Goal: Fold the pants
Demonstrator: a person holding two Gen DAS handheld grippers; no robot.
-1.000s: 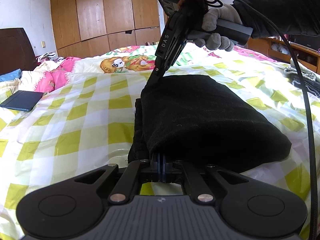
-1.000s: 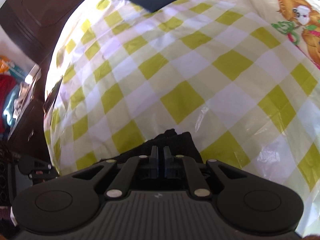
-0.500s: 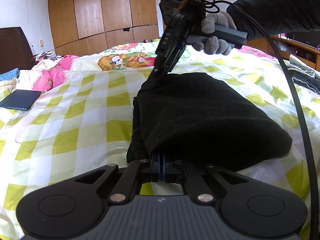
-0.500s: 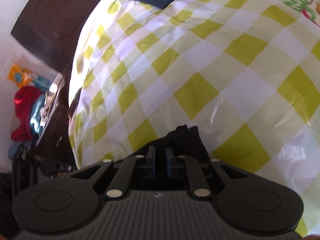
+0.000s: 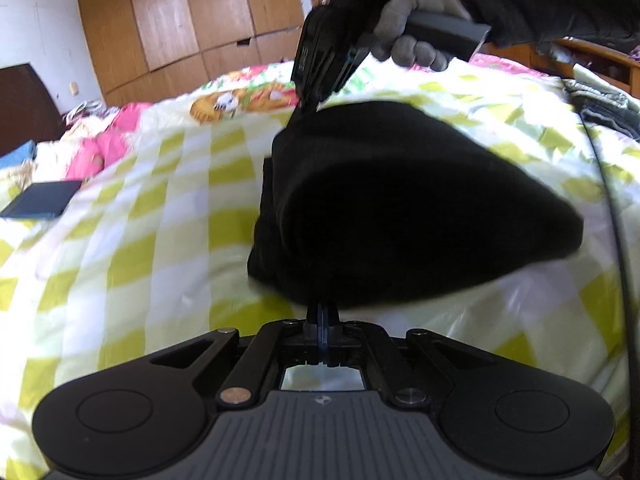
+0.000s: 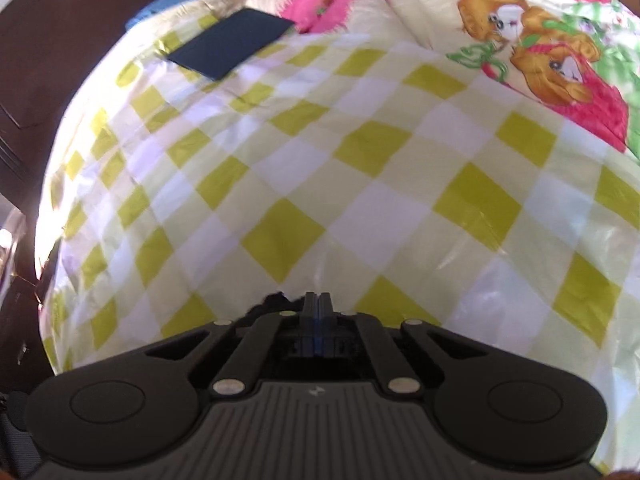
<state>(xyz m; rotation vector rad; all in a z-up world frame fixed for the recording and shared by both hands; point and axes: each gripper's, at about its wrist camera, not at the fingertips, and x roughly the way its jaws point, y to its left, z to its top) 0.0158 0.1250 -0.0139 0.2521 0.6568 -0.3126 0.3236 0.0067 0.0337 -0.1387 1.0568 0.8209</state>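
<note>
Both views blurred. Black pants hide bed's middle; left gripper and right gripper clench its hems.

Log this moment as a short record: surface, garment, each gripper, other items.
surface: bed with yellow checked cover
garment: black pants, folded bundle, lifted at two corners
left gripper: jaws shut on pants' near edge
right gripper: jaws shut on pants' far corner, held by gloved hand
other items: dark flat case on bed

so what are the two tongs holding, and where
Both grip the black pants: left tongs pinch the near edge, right tongs the far corner.
</note>
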